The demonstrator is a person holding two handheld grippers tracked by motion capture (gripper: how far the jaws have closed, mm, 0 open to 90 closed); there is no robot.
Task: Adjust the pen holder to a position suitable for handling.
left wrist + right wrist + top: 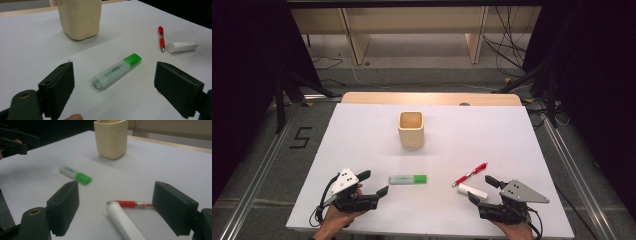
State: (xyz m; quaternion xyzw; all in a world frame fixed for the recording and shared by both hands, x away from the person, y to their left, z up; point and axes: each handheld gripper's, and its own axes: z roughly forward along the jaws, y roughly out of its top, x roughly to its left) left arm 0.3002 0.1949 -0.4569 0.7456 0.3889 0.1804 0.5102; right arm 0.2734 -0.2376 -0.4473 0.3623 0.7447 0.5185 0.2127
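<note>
Beyond highlighter [408, 179], pen [470, 174] and tube [472, 190]: cup [411, 129].

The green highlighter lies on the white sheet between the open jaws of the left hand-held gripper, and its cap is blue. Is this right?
Not quite: the highlighter has a green cap, as the left gripper view shows. It does lie on the white sheet before the open left hand-held gripper.

1 highlighter [407, 179], 1 pen [469, 174] (red), 1 tube [472, 190], 1 cup [411, 130]
</note>
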